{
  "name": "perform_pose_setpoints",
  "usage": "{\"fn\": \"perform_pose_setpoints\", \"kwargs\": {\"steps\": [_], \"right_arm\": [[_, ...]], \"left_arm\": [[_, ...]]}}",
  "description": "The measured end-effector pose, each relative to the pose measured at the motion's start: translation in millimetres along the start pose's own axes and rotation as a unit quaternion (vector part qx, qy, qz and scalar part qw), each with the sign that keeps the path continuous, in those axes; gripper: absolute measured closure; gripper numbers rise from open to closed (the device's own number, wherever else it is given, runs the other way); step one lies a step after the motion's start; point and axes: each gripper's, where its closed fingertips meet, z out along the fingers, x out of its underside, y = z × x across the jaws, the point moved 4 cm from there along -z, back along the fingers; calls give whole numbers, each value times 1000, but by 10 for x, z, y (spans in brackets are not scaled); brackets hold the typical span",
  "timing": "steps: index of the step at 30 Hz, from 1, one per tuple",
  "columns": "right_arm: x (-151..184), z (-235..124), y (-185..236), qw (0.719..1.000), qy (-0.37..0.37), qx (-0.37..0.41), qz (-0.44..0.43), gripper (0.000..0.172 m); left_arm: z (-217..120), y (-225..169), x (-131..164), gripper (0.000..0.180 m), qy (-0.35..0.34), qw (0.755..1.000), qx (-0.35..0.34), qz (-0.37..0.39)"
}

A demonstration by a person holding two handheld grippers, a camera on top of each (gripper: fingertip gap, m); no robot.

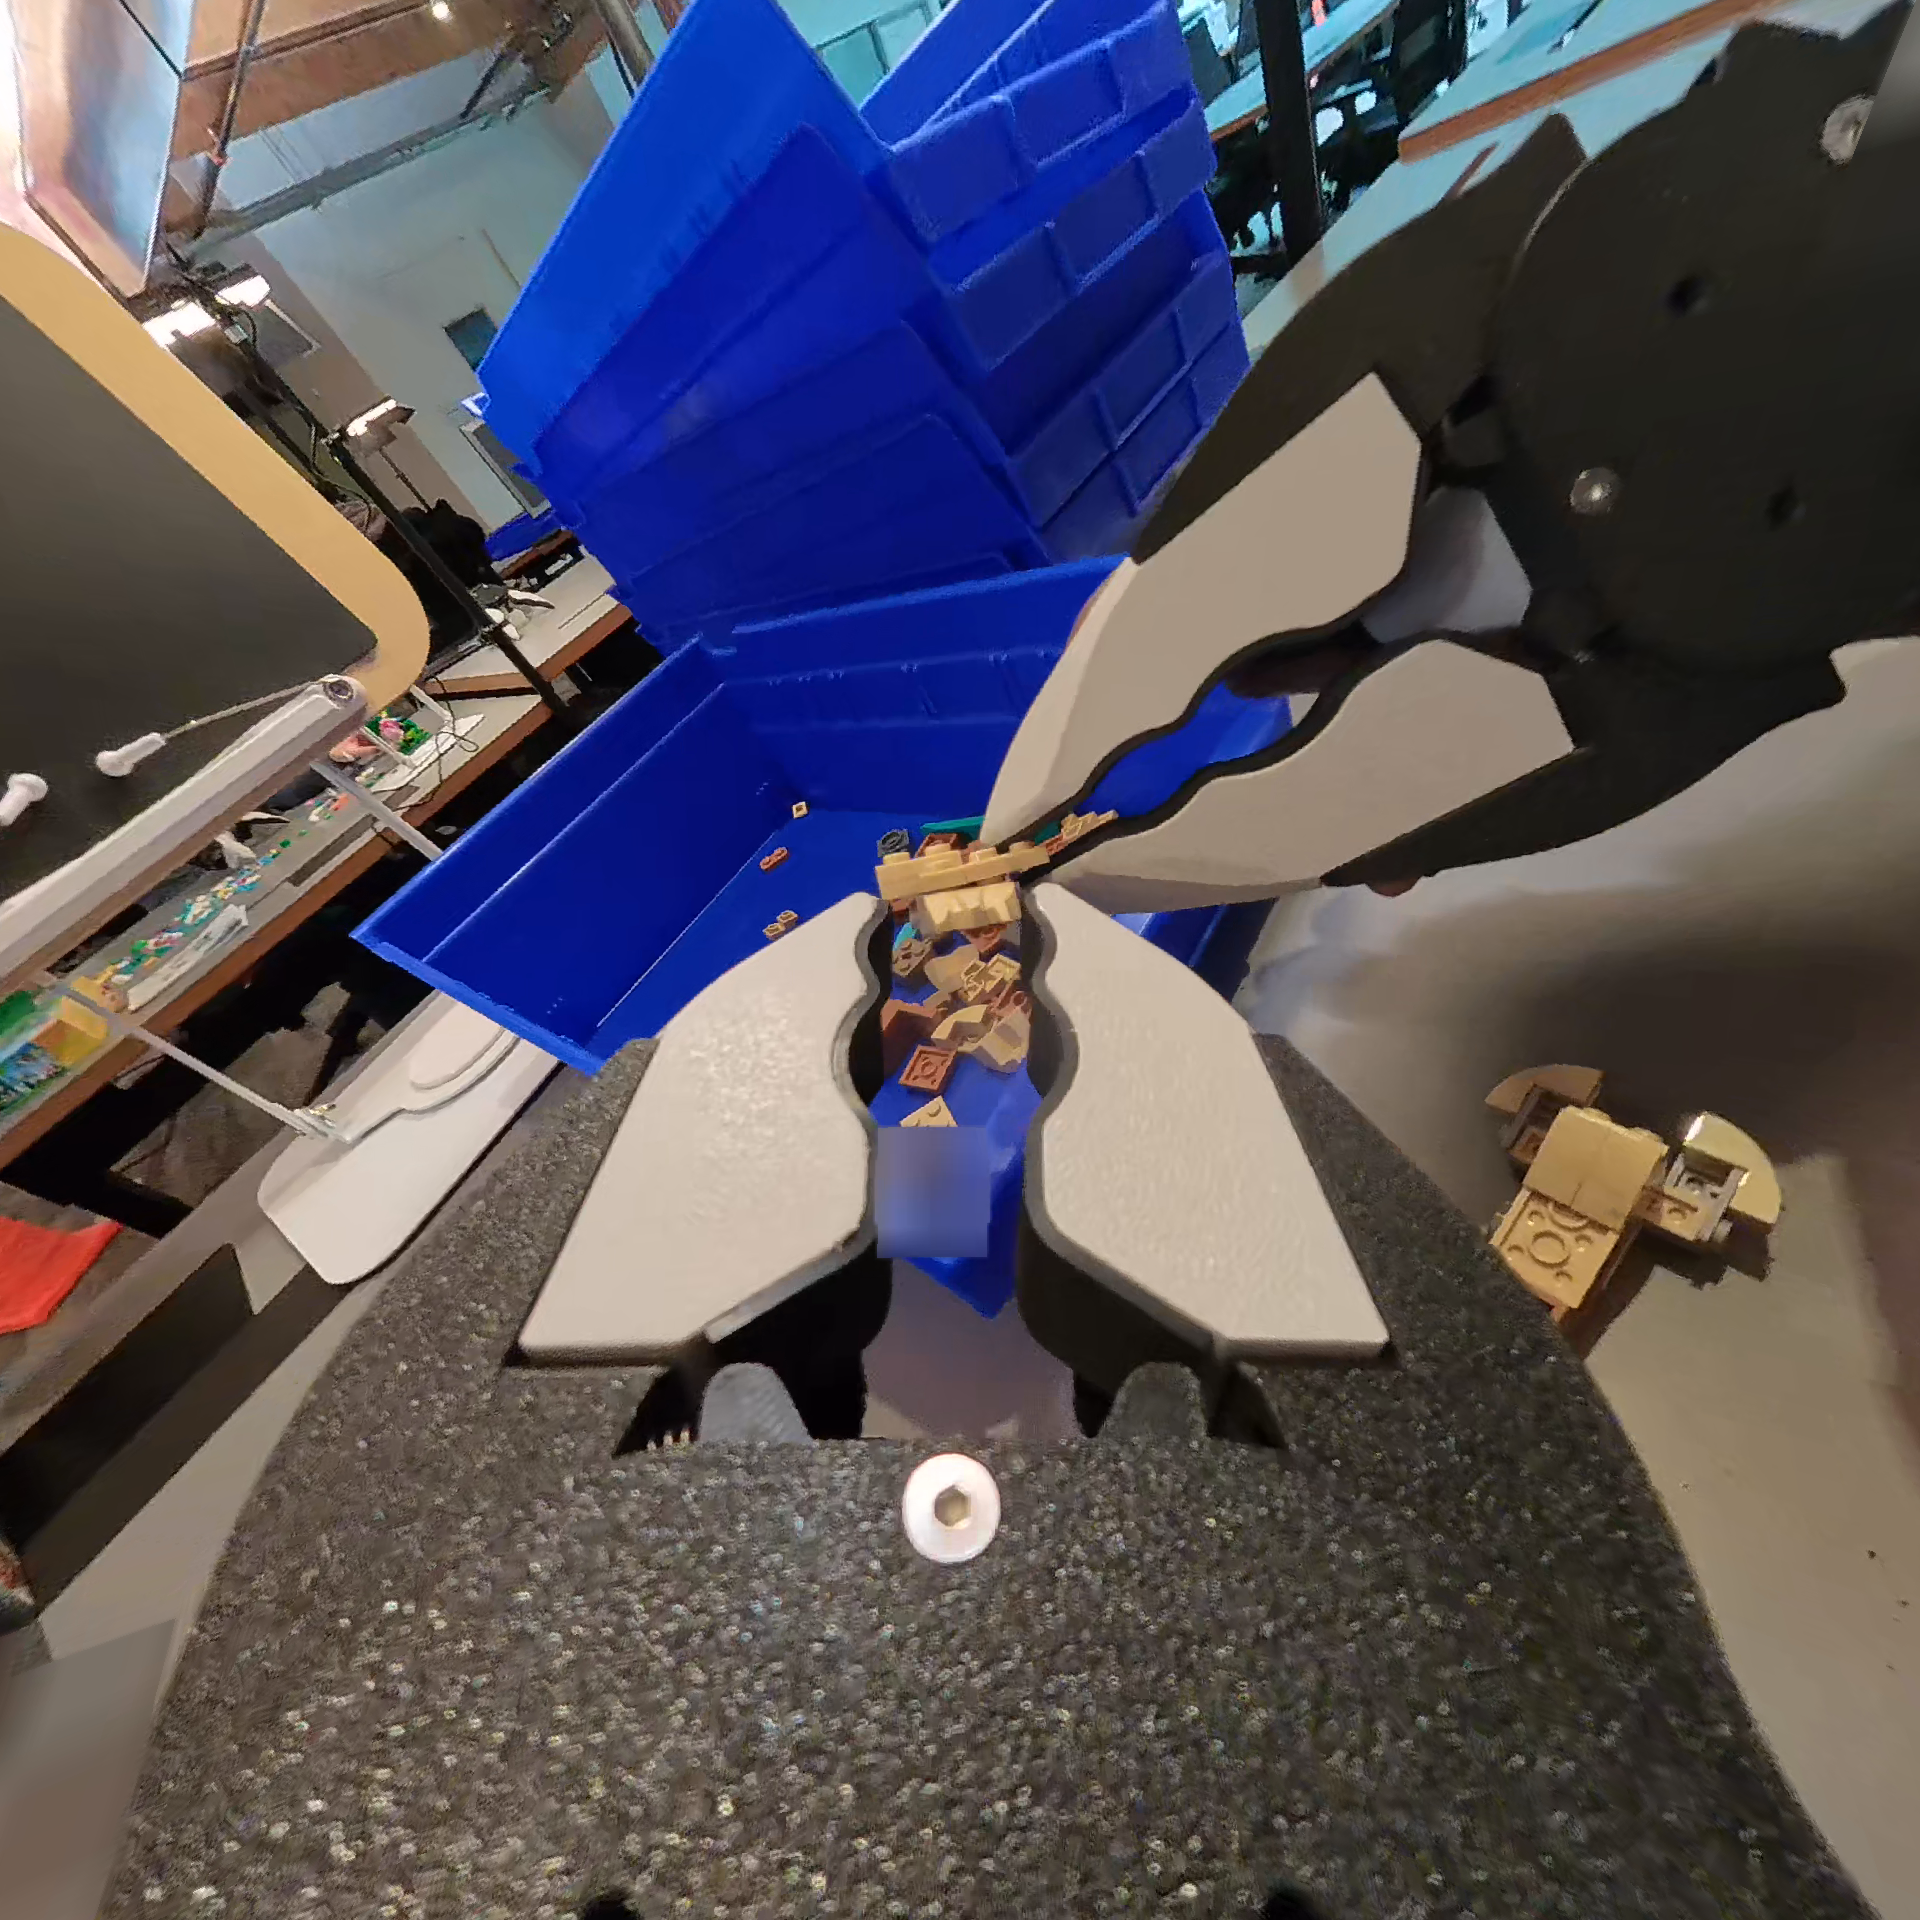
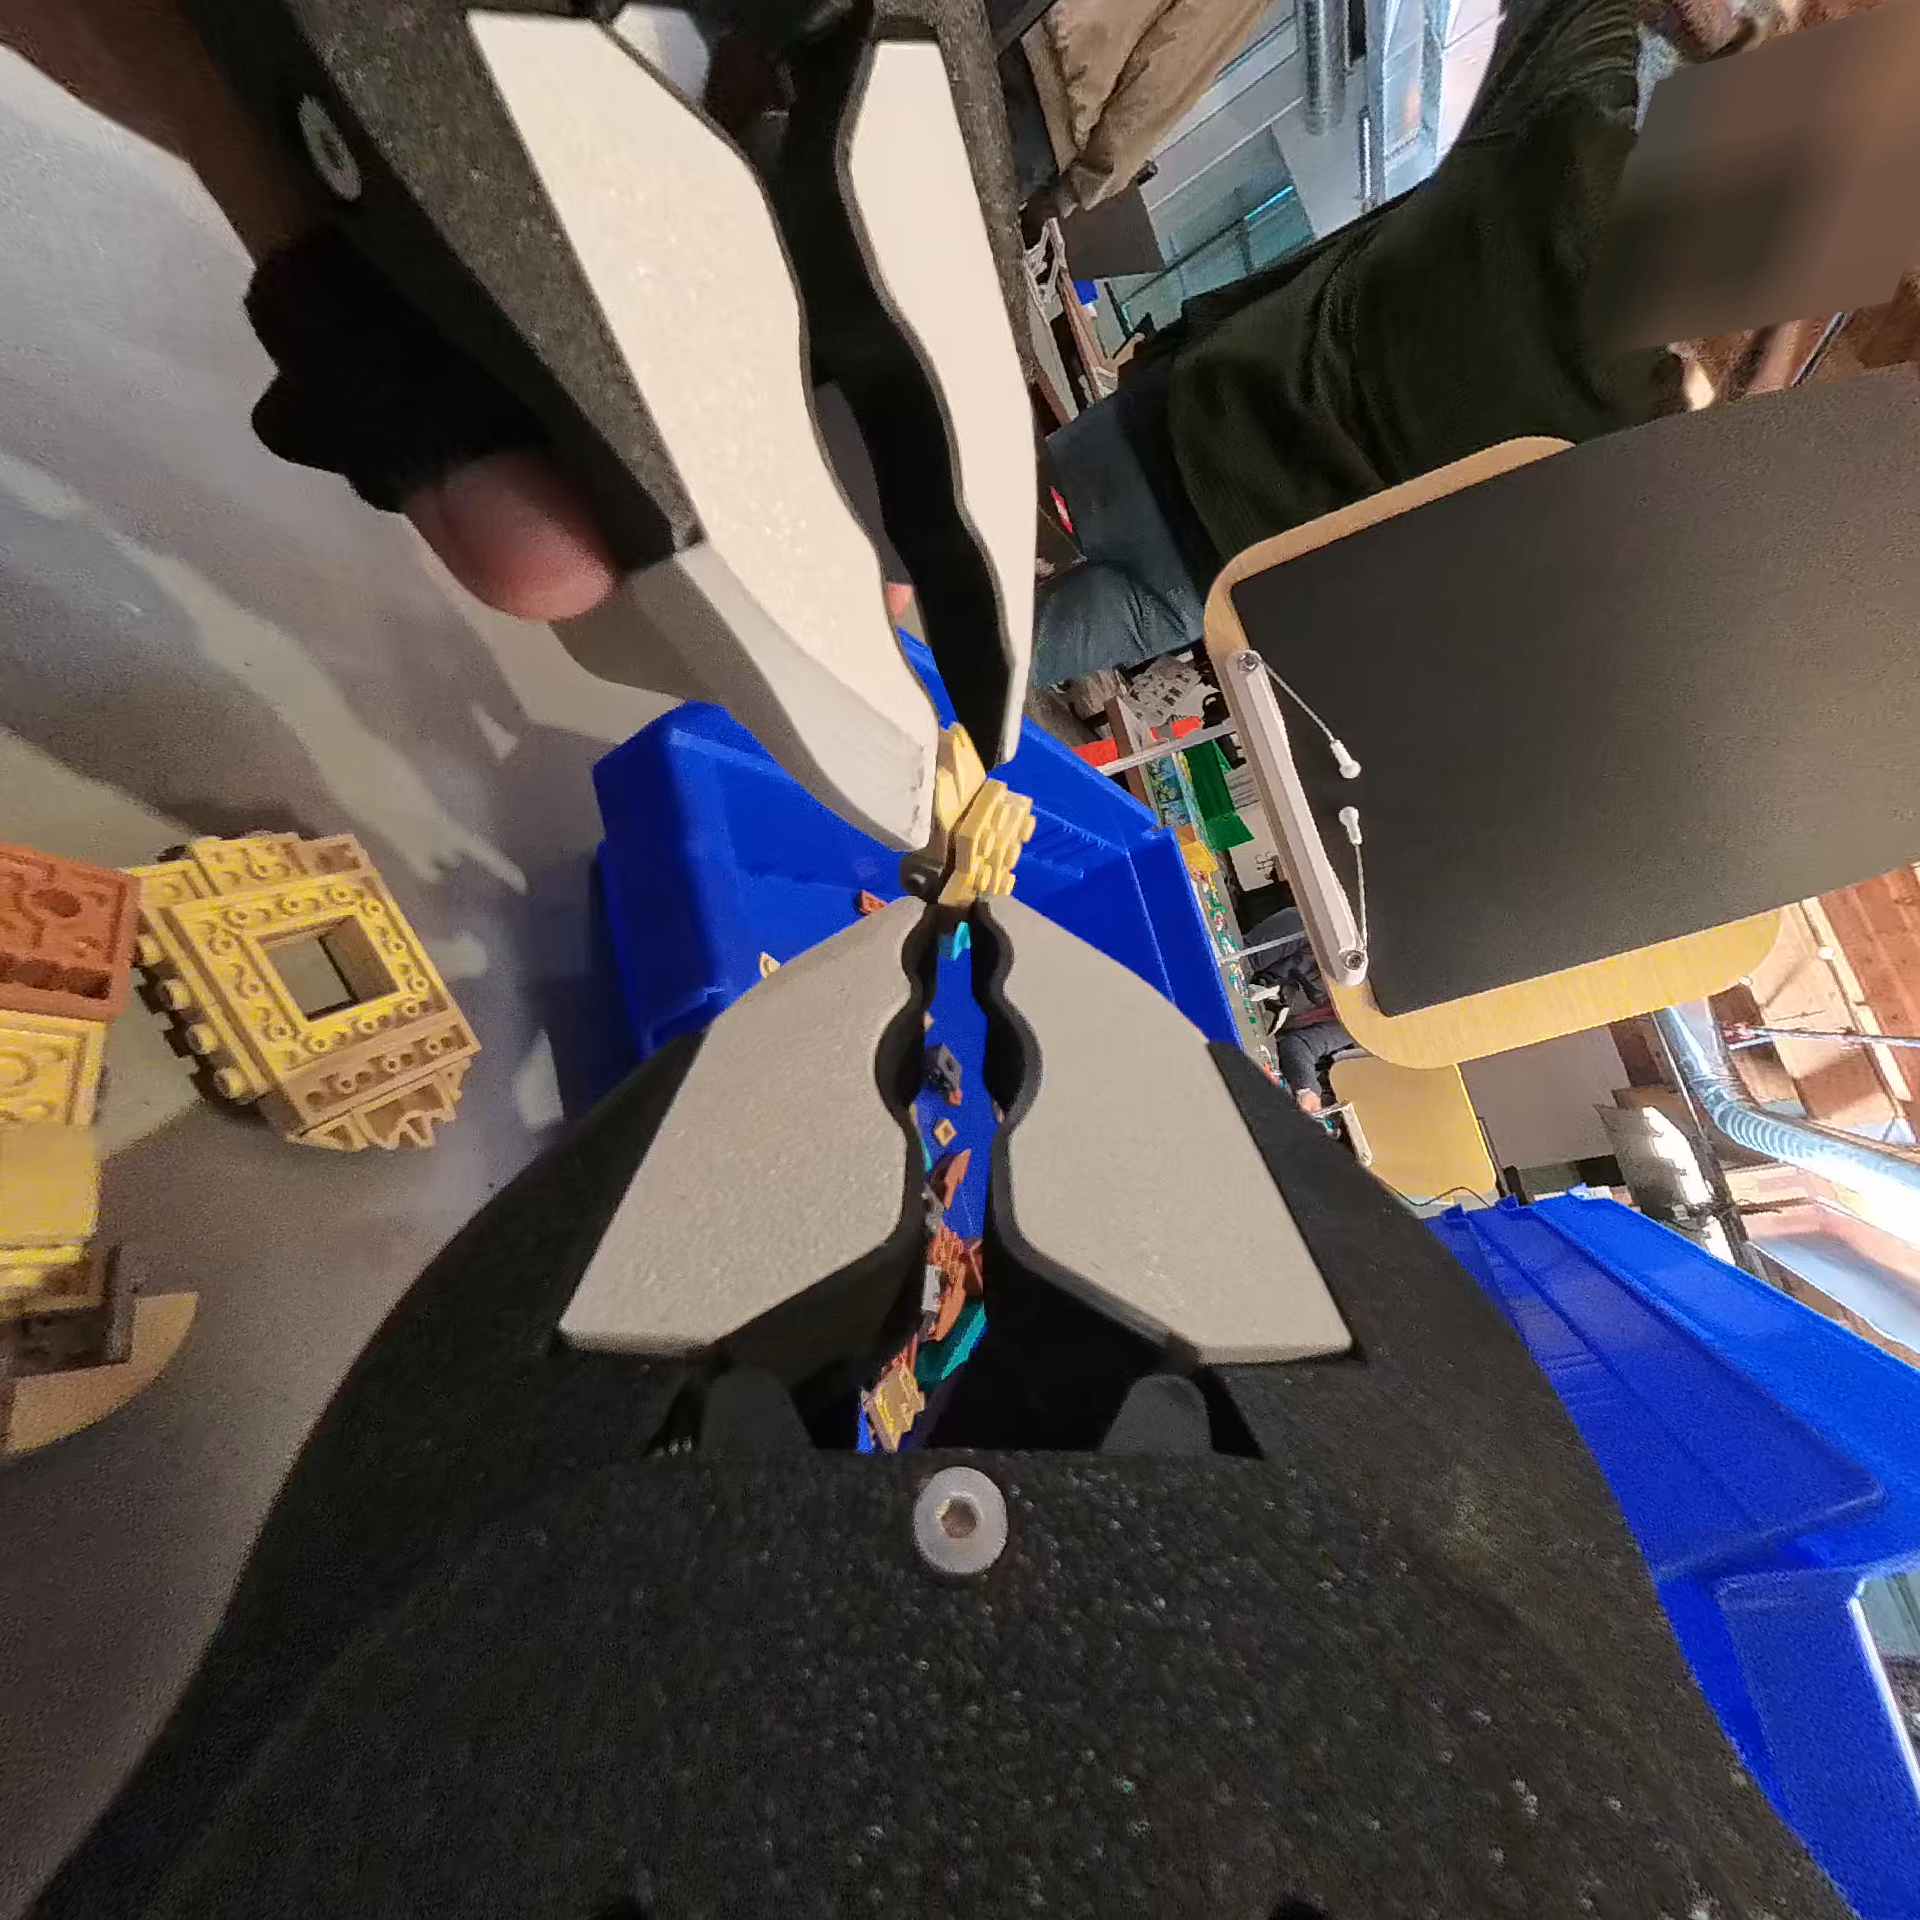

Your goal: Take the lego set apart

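Left gripper (image 1: 956, 914): grey fingers parted, tips either side of a tan studded brick piece (image 1: 961, 909). From its own view the piece sits between the tips; whether the pads press on it cannot be told. In the right wrist view the same gripper (image 2: 961, 774) comes down from above with a tan piece at its tips.

Right gripper (image 2: 951, 914): jaws nearly together, tips closed on a flat tan studded plate (image 2: 992, 836). In the left wrist view this gripper (image 1: 1049, 831) enters from the right, and the thin tan plate (image 1: 977, 862) runs into its narrow jaw slit. Plate and brick piece touch each other, held in the air above the bin.

Directly below both tips: an open blue plastic bin (image 1: 582, 883) holding loose small bricks, tan, brown and teal (image 1: 966, 1018), heaped near the front wall, a few scattered farther in.

Beside the bin, on the grey tabletop (image 1: 1558, 935): a tan built brick assembly with curved parts (image 1: 1590, 1174); seen from the right wrist, a tan square frame of bricks with a hole through its middle (image 2: 312, 987).

Behind the bin: a tilted stack of blue plastic bins (image 1: 883, 343).

Farther off: a wooden-edged dark panel (image 2: 1610, 707), and tables with small coloured items (image 1: 208, 914).
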Motion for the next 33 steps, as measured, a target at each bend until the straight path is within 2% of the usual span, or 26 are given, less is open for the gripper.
{"fn": "perform_pose_setpoints", "kwargs": {"steps": [7, 13, 21, 25, 27, 29, 31, 33], "right_arm": [[-40, 8, 0, 1000, 9, 24, -14, 167], [-41, 28, 44, 1000, 9, 19, -19, 167], [28, -42, 29, 1000, -31, 2, 3, 167], [-86, -183, -138, 991, -115, 74, 9, 167], [-126, -255, -263, 983, -125, 132, -9, 167], [-125, -280, -342, 976, -107, 183, -46, 167], [-58, -226, -380, 976, -69, 199, -51, 167], [219, -44, -422, 983, 53, 173, 21, 163]], "left_arm": [[-22, 43, -26, 159, -13, 999, 10, -52], [-30, 58, -17, 159, -10, 998, 16, -65], [-99, 206, -31, 162, -29, 995, -12, -93], [-123, 287, -14, 162, -30, 994, -44, -93], [-134, 314, -15, 162, -31, 994, -58, -88], [-142, 326, -20, 163, -32, 994, -65, -85], [-143, 325, -24, 163, -33, 994, -67, -83], [-137, 313, -21, 163, -30, 994, -65, -80]]}}
